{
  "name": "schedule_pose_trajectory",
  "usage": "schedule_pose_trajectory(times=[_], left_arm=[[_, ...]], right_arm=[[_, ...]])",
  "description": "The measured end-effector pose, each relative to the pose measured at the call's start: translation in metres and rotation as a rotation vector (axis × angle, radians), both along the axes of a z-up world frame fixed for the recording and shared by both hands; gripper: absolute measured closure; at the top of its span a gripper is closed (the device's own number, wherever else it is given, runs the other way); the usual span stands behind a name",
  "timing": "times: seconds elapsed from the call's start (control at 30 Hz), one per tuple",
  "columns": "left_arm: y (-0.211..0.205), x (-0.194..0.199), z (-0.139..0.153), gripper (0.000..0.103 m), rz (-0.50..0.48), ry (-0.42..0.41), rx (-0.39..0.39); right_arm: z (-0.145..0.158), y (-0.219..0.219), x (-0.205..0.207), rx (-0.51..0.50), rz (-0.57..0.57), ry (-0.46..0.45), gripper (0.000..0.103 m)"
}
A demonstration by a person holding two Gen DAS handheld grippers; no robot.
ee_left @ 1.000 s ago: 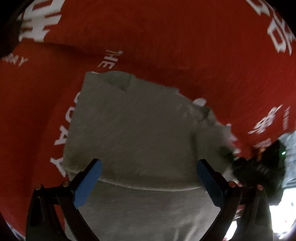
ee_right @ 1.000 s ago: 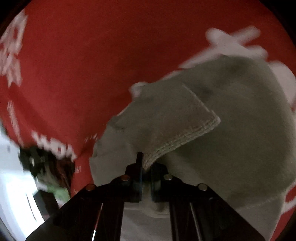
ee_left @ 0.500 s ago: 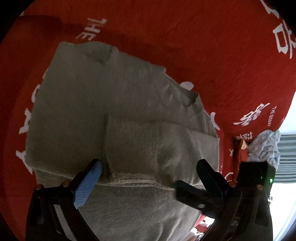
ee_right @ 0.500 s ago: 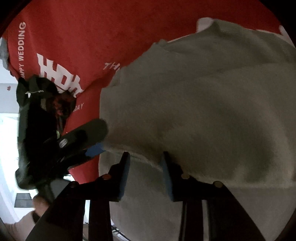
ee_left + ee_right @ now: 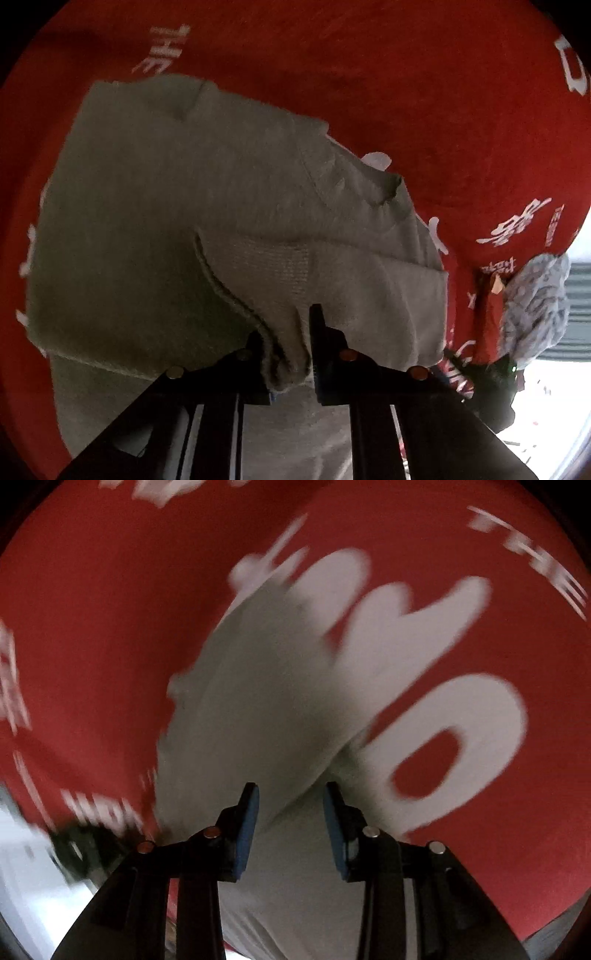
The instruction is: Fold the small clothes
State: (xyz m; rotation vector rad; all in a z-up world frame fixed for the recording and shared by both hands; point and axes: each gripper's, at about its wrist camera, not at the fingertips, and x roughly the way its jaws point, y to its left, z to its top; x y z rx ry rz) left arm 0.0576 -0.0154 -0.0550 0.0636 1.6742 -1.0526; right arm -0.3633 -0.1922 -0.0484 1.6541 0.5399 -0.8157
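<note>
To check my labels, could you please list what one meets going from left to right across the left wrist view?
Red printed cloth → grey garment → left gripper, its jaws just closed on the garment's folded edge → patterned grey-blue fabric at the right edge.

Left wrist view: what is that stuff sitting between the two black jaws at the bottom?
A bunched fold of the grey knitted garment, pinched by the left gripper; it shows in the left wrist view.

Dim, reddish cast; blown-out daylight at lower corners. Right wrist view smeared by motion blur, left wrist sharp. Fisheye bending, black vignette.
</note>
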Motion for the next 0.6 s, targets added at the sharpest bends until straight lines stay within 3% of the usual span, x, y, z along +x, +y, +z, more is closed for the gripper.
schedule_pose_trajectory(times=[0.07, 0.1, 0.2, 0.27, 0.37, 0.6], left_arm=[[0.0, 0.002, 0.008, 0.088, -0.006, -0.031, -0.017], [0.0, 0.003, 0.012, 0.088, -0.01, -0.048, -0.025], [0.001, 0.006, 0.019, 0.088, -0.024, -0.101, -0.019], [0.004, 0.008, 0.012, 0.088, -0.032, -0.131, 0.025], [0.013, 0.011, 0.001, 0.088, -0.034, -0.153, 0.079], [0.037, 0.009, 0.014, 0.088, -0.066, -0.256, 0.136]], right_arm=[[-0.007, -0.009, -0.011, 0.01, -0.058, -0.059, 0.067], [-0.008, -0.013, -0.011, 0.009, -0.067, -0.064, 0.096], [0.01, -0.024, -0.009, -0.067, -0.003, -0.026, 0.097], [0.016, -0.027, -0.009, -0.1, 0.051, 0.005, 0.097], [0.003, -0.022, -0.001, -0.083, 0.116, 0.09, 0.097], [-0.002, -0.017, -0.003, -0.077, 0.149, 0.091, 0.097]])
